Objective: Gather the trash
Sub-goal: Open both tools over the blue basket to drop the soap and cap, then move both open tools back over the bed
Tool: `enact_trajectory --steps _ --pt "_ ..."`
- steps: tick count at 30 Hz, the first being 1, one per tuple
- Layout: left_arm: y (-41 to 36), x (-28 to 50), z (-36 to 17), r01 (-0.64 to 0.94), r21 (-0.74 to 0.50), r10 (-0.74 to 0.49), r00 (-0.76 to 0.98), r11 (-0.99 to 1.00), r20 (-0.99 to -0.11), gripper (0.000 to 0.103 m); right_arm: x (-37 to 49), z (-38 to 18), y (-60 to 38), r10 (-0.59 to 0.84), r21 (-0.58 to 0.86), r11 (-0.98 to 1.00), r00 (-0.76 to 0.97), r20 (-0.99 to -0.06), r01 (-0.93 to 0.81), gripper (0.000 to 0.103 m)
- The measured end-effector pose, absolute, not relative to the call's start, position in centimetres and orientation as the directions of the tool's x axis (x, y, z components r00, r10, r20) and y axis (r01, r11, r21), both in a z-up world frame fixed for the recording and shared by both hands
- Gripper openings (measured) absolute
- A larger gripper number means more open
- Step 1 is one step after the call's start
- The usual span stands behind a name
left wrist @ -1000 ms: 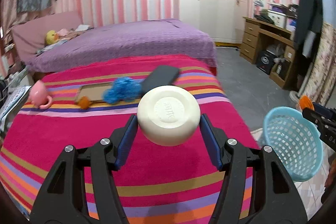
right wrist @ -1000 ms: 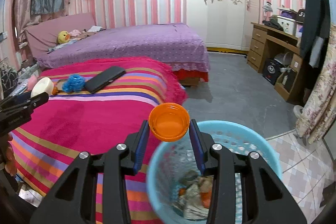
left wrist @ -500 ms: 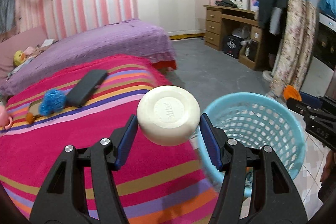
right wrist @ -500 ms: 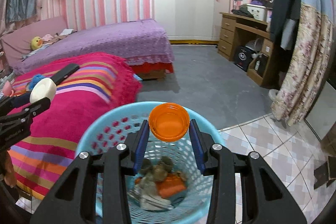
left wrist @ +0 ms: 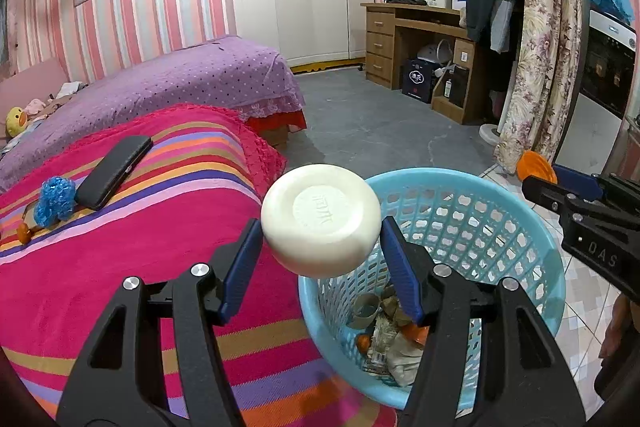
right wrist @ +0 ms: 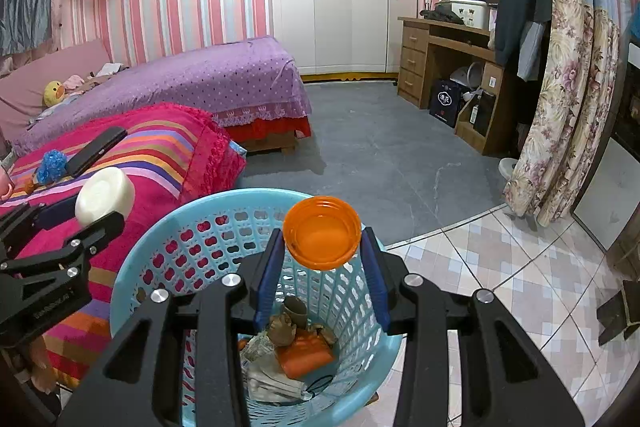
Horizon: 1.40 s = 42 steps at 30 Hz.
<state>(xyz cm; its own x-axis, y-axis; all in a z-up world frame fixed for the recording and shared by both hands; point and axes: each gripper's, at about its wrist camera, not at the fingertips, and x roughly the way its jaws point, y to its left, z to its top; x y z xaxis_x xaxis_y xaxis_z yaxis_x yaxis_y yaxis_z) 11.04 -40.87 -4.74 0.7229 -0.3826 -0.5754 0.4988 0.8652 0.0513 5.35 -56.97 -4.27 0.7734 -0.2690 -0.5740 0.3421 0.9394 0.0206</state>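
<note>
Left gripper (left wrist: 320,247) is clamped on a round white container (left wrist: 320,219), its blue pads pressing the sides, its flat embossed face turned toward the camera. The container hangs over the near-left rim of the light blue basket (left wrist: 532,251), at the edge of the striped bedspread (left wrist: 120,247). Right gripper (right wrist: 322,251) is closed on an orange cap (right wrist: 321,231), open side toward the camera, held above the basket's far rim. In the left view the right gripper shows at the far right edge with the cap at its tip, beyond the basket's right side. Basket stands on the floor, just beside the striped bed's right side, where grey floor meets pale tile. Inside it: crumpled paper, an orange wrapper or packet, a brownish paper cup, other scraps (too jumbled to sort further). On the bedspread, far left: a black case (left wrist: 114,177) lying flat, a blue scrubby ball (left wrist: 54,201) touching its near-left end, a small orange object beside that at the frame edge. Behind, a purple-covered bed (left wrist: 180,79), with a yellow duck toy (left wrist: 16,119) at its far left end. White wardrobe against the far wall; wooden desk to the right of it.
</note>
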Motion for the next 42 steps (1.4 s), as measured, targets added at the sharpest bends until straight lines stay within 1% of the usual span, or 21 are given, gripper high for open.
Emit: enact_trajectory --steps 3,4,5,8,14,17,22,23,24,25,26,27,29,32,33,42 --pt "-41.2 11.6 -4.6 0.508 0.020 -0.404 0.708 0.861 -0.579 0.060 5.4 -4.2 -56.9 -0.268 0.024 0.939 0.776 -0.571 0.342 0.039" --pt "-41.3 11.7 -4.6 0.512 0.015 -0.410 0.704 0.859 -0.580 0.063 5.4 -4.2 -56.9 -0.266 0.026 0.940 0.777 -0.570 0.340 0.039" --pt "-41.3 11.9 -4.6 0.523 0.009 -0.420 0.695 0.853 -0.584 0.070 5.5 -4.2 -56.9 -0.264 0.026 0.941 0.777 -0.571 0.338 0.039" --pt "-41.0 12.3 -4.5 0.525 0.008 -0.422 0.694 0.851 -0.584 0.081 5.7 -4.4 -56.9 -0.264 0.016 0.943 0.773 -0.576 0.334 0.039" --pt "-38.2 13.2 -4.1 0.465 -0.010 -0.386 0.722 0.885 -0.575 0.092 5.8 -4.3 -56.8 -0.261 0.018 0.943 0.774 -0.577 0.331 0.039" --pt "-36.4 13.6 -3.7 0.423 0.001 -0.350 0.751 0.906 -0.560 0.095 6.0 -4.2 -56.6 -0.256 0.021 0.944 0.775 -0.577 0.328 0.039" --pt "-33.0 13.8 -2.6 0.365 0.014 -0.300 0.788 0.931 -0.538 0.096 6.6 -4.1 -55.9 -0.248 0.032 0.946 0.781 -0.574 0.324 0.040" --pt "-32.3 13.8 -2.3 0.354 0.013 -0.293 0.794 0.935 -0.533 0.097 6.8 -4.1 -55.6 -0.251 0.028 0.946 0.781 -0.572 0.324 0.043" --pt "-31.6 13.8 -2.1 0.346 0.011 -0.288 0.798 0.938 -0.530 0.097 7.0 -4.0 -55.3 -0.255 0.024 0.945 0.781 -0.570 0.326 0.057" --pt "-30.7 13.7 -1.8 0.335 0.009 -0.280 0.803 0.942 -0.527 0.097 7.1 -4.0 -55.0 -0.261 0.019 0.944 0.782 -0.567 0.329 0.066" --pt "-30.1 13.7 -1.6 0.329 0.010 -0.275 0.806 0.944 -0.524 0.097 7.2 -3.9 -54.6 -0.272 0.011 0.942 0.782 -0.560 0.336 0.082" --pt "-29.5 13.7 -1.3 0.321 0.015 -0.267 0.812 0.947 -0.519 0.097 7.5 -3.8 -54.3 -0.285 0.000 0.940 0.782 -0.555 0.342 0.088" --pt "-28.0 13.5 -0.8 0.298 0.037 -0.240 0.831 0.954 -0.502 0.097 7.8 -3.7 -53.6 -0.293 -0.012 0.939 0.778 -0.556 0.345 0.091" --pt "-25.8 13.3 -0.2 0.260 0.071 -0.195 0.853 0.963 -0.485 0.097 8.3 -3.6 -52.5 -0.294 -0.020 0.940 0.777 -0.557 0.342 0.094" --pt "-25.1 13.3 -0.1 0.251 0.077 -0.184 0.856 0.965 -0.483 0.097 8.5 -3.5 -52.2 -0.294 -0.021 0.940 0.775 -0.559 0.342 0.099" --pt "-18.2 13.8 1.1 0.164 0.070 -0.112 0.875 0.984 -0.470 0.097 9.9 -2.7 -48.7 -0.260 -0.018 0.954 0.797 -0.545 0.299 0.099"
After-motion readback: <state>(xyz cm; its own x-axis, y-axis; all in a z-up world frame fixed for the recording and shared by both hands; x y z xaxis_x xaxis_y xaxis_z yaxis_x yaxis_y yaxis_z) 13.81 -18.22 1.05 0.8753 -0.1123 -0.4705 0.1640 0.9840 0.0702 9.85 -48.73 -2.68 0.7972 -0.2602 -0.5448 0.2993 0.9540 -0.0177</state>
